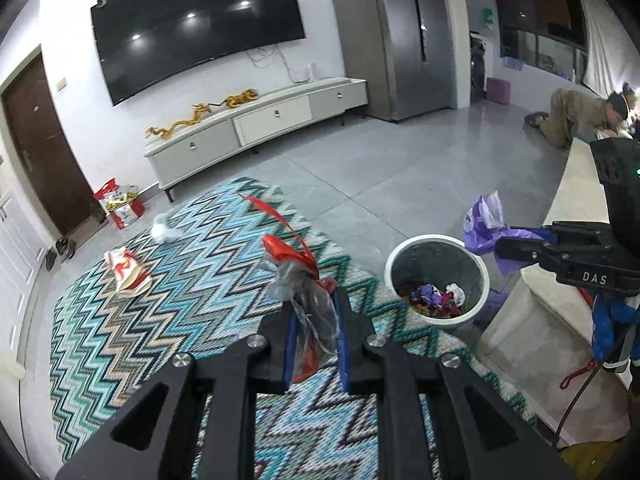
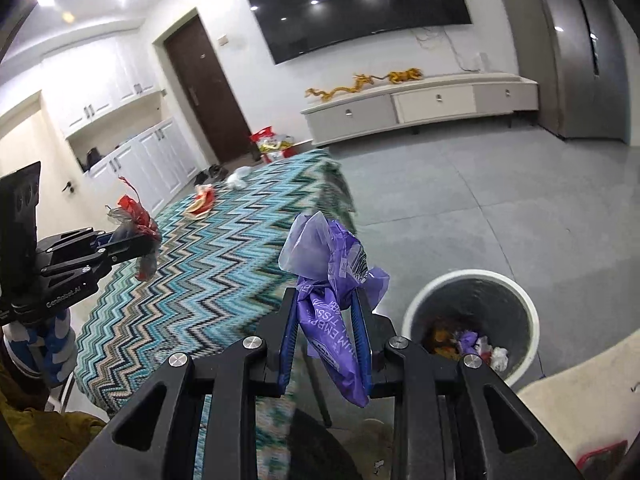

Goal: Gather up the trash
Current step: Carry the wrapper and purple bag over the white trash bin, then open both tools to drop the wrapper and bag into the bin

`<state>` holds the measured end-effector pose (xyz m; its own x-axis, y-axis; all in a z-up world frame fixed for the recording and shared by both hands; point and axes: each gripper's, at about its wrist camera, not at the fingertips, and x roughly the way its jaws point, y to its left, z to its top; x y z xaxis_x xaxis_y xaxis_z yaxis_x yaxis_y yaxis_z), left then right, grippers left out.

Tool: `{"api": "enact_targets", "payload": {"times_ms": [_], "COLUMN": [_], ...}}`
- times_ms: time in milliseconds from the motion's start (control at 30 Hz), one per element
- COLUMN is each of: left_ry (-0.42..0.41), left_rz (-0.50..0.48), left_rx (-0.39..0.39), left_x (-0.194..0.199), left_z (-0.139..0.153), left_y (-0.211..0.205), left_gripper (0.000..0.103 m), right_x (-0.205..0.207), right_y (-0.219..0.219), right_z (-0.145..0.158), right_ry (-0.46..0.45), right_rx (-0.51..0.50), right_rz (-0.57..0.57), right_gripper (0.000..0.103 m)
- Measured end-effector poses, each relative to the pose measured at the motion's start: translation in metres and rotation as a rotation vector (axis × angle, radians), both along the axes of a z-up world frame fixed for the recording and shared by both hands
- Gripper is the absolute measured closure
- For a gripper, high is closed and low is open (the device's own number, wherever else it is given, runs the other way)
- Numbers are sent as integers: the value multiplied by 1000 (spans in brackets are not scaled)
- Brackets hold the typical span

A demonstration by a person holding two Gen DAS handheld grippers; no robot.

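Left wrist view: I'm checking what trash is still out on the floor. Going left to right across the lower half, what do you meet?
Red-and-white wrapper → white crumpled plastic → red and clear plastic scrap held in the left gripper → trash bin → purple wrapper held in the right gripper.

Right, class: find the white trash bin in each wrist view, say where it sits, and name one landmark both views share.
Left wrist view: the white trash bin sits right of centre, beyond the left gripper.
Right wrist view: it sits lower right, beside the right gripper.
Shared landmark: the wall television.
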<state>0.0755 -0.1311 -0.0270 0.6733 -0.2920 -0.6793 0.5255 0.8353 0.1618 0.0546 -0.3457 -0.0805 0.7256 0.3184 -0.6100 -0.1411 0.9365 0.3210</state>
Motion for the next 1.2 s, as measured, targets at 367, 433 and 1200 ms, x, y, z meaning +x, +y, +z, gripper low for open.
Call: {"api": "enact_targets", "payload": {"times_ms": [367,433,1200], "left_ry": [52,63,332], "left_rz": [-54,-58,-183], "left_rx": [52,61,70], "left_x": [12,15,88], "left_z": [-19,-24,-88], "left_y": [-47,-53,-161], "left_gripper": [88,88,87], "right_x": [4,5,41], "right_y": [-33,-37,-99], "right_z": [-30,-37,-97], "right_ry": [45,55,244], "right_rx": [65,80,101], "right_rz": [-49,-51,-187], "right_gripper": [77,77,77]}}
